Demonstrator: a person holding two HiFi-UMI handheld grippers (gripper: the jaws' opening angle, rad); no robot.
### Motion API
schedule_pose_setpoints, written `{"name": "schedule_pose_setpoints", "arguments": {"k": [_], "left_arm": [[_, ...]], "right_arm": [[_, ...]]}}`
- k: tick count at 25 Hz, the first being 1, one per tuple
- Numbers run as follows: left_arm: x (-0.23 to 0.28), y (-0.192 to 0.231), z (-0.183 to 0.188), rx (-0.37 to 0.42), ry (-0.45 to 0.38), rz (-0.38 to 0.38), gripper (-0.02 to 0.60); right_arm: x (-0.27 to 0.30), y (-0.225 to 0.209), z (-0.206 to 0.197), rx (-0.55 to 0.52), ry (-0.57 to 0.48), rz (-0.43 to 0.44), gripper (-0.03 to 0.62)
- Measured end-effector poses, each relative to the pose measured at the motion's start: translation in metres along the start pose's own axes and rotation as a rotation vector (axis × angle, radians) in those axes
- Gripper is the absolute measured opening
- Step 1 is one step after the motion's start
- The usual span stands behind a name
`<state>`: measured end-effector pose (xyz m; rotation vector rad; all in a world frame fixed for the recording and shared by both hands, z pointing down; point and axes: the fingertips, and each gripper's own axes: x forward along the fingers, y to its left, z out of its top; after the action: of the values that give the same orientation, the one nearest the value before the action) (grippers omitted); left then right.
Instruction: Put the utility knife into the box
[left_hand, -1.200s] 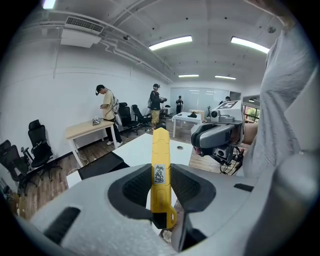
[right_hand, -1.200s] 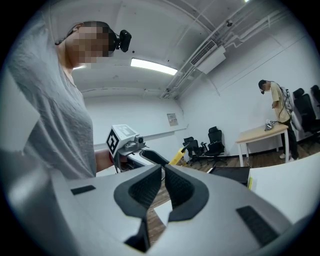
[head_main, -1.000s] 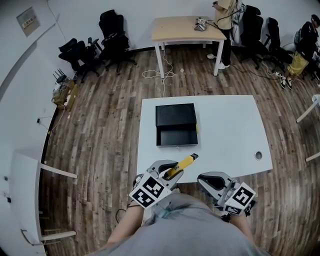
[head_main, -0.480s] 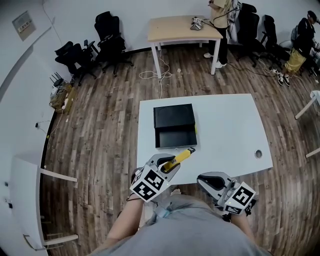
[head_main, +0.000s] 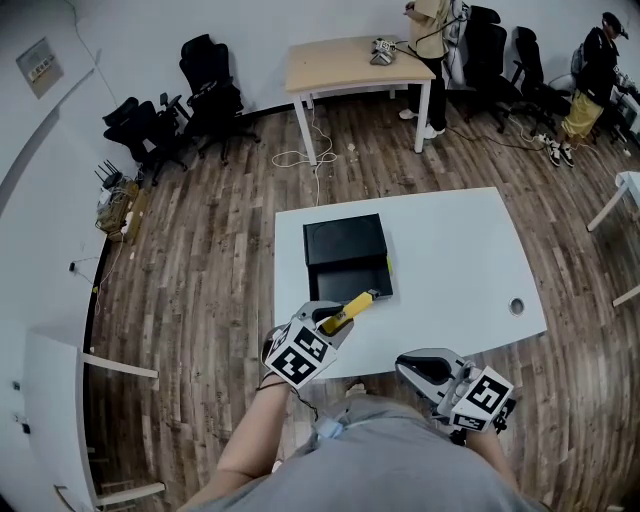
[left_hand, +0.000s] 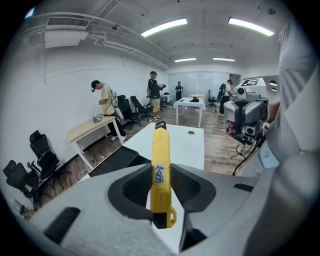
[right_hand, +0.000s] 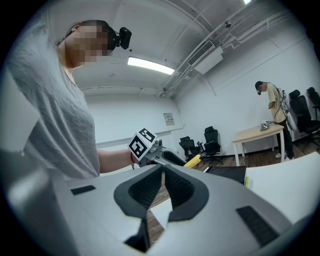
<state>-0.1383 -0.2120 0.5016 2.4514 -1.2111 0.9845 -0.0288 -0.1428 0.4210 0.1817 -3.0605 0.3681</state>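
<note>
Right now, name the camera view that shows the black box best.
The head view: it looks down on the whole black box on the white table, open compartment visible. The left gripper view catches only a dark corner of it beside the utility knife. The right gripper view shows just a thin dark edge.

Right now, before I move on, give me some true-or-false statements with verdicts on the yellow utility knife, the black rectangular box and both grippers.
1. The left gripper is clamped on the yellow utility knife. True.
2. The knife lies inside the black rectangular box. False: it is held above the white table, just short of the box's open compartment.
3. The right gripper holds a second tool. False: its jaws are together with nothing between them.
4. The box sits on the white table. True.
</note>
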Motion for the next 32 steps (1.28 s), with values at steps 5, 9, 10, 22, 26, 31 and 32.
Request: {"name": "schedule_pose_setpoints", "arguments": {"k": [5, 9, 10, 22, 26, 31, 32], "left_arm": [[0.015, 0.012, -0.010, 0.010, 0.038, -0.006, 0.126], [0.029, 0.024, -0.019, 0.013, 0.072, -0.019, 0.126], [0.031, 0.026, -0.020, 0.013, 0.077, -0.022, 0.126], [0.061, 0.040, -0.039, -0.006, 0.135, -0.053, 0.126], [0.071, 0.042, -0.045, -0.005, 0.150, -0.058, 0.126], [0.081, 0.049, -0.054, -0.006, 0.171, -0.069, 0.126], [0.082, 0.050, -0.055, -0.007, 0.176, -0.071, 0.126]], "right_arm": [[-0.001, 0.000, -0.002, 0.000, 0.004, -0.014, 0.034], [0.001, -0.002, -0.003, 0.002, -0.001, -0.022, 0.034], [0.002, -0.002, -0.002, 0.002, -0.001, -0.023, 0.034], [0.002, -0.010, -0.004, 0.007, -0.005, -0.056, 0.034], [0.002, -0.012, -0.005, 0.009, -0.002, -0.061, 0.034], [0.008, -0.015, -0.006, 0.010, -0.006, -0.066, 0.034], [0.008, -0.016, -0.006, 0.012, -0.006, -0.068, 0.034]]}}
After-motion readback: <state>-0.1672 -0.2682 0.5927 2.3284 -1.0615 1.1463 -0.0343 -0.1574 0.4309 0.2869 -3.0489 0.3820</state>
